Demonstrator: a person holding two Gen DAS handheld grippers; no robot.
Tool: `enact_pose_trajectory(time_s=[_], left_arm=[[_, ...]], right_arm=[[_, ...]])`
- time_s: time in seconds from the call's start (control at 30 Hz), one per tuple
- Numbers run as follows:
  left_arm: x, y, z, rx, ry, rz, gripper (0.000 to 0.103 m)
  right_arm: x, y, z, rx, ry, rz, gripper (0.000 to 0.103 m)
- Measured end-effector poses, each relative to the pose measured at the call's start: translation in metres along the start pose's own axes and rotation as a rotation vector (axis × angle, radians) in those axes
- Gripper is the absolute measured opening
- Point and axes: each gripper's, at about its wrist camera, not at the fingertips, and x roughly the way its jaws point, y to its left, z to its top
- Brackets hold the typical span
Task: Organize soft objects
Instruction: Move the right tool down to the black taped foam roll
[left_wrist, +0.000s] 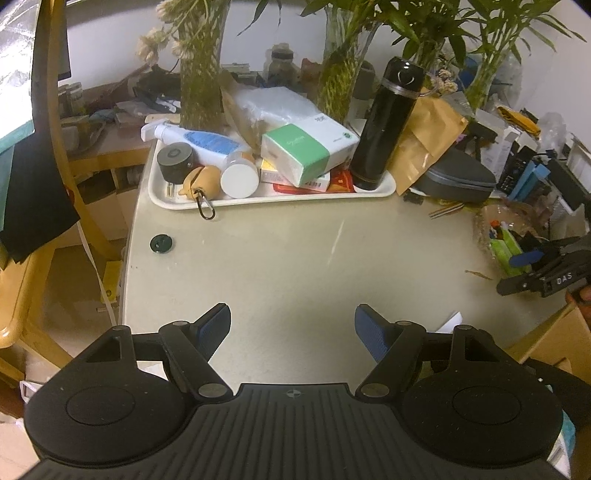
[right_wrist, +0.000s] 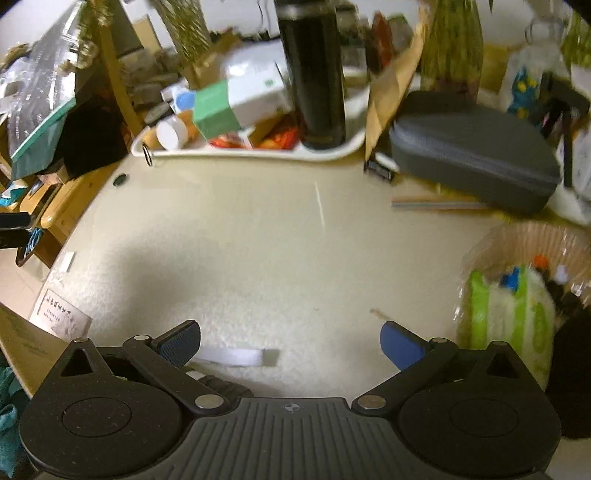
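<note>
The right gripper (left_wrist: 524, 275) carries the letters "DAS" in the left wrist view; print on the green-and-white tissue pack (left_wrist: 308, 151) in the white tray (left_wrist: 280, 197) is too small to read. The black flask (right_wrist: 314, 77) is cut off at the top — that view is blurred. Both the left gripper (left_wrist: 291, 328) and the right stand spread, grasping nothing, above bare table (left_wrist: 288, 258).

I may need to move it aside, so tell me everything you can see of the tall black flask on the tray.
The black flask is a tall, glossy cylinder, seemingly metal, with a silvery ring below its closed cap. It stands upright, leaning slightly, at the right end of the white tray, beside the green-and-white tissue pack, with brown paper bag on its other side.
</note>
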Motion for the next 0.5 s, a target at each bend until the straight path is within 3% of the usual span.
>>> enact_pose_trajectory(time_s=[0.27, 0.5], left_arm=[[-0.003, -0.001, -0.005, 0.003, 0.004, -0.012, 0.074], [-0.013, 0.0, -0.015, -0.008, -0.011, -0.045, 0.074]], right_arm=[[0.039, -0.005, 0.018, 0.165, 0.298, 0.17, 0.103], [0.089, 0.013, 0.037, 0.239, 0.67, 0.2, 0.103]])
